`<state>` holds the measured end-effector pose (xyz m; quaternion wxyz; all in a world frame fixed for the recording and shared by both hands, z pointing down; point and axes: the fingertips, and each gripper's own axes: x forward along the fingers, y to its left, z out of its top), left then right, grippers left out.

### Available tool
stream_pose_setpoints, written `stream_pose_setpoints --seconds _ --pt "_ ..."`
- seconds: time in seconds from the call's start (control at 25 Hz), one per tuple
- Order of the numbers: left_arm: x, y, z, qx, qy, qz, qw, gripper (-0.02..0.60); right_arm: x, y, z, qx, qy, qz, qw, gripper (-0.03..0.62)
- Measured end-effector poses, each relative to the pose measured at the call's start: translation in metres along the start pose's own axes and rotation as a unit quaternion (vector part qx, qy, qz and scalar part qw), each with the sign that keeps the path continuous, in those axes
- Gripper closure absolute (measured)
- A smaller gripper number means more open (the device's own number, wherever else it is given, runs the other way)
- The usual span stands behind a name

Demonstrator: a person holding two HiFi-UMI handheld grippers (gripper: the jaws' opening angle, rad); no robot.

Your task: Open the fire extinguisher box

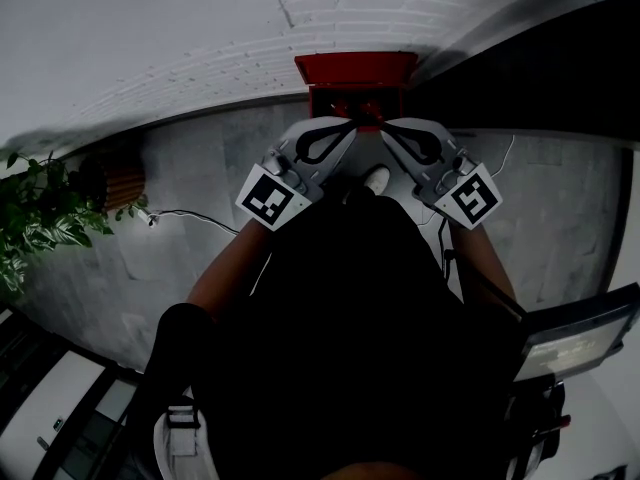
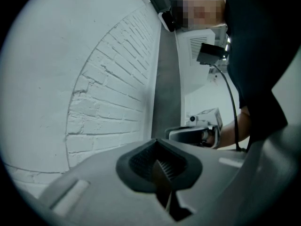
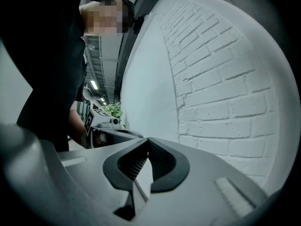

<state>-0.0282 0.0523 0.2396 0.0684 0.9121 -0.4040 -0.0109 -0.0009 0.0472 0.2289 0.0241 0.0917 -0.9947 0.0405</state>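
The red fire extinguisher box (image 1: 355, 71) stands on the floor against the white brick wall (image 1: 200, 38), at the top middle of the head view. My left gripper (image 1: 350, 128) and right gripper (image 1: 386, 130) hang side by side just in front of the box, tips turned toward each other. Both are shut with nothing between the jaws. The left gripper view has its shut left gripper (image 2: 157, 144) facing the brick wall, with the right gripper (image 2: 195, 134) beyond. The right gripper view has its shut right gripper (image 3: 148, 142) before the wall and the left gripper (image 3: 110, 130) behind. Neither gripper view shows the box.
A leafy plant (image 1: 40, 218) stands at the left. A thin cable (image 1: 190, 216) runs over the grey floor. A dark wall panel (image 1: 540, 68) rises right of the box. A device with a screen (image 1: 575, 338) sits at the lower right. My white shoe (image 1: 377, 178) is below the grippers.
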Motion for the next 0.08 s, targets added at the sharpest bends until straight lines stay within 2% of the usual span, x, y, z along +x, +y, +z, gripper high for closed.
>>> stream_pose_setpoints --seconds 0.08 --pt "0.0003 0.0001 0.0 0.0 0.0 0.0 1.0 0.581 -0.0006 -0.0012 -0.0006 0.001 -0.001 -0.002 1.0 0.583"
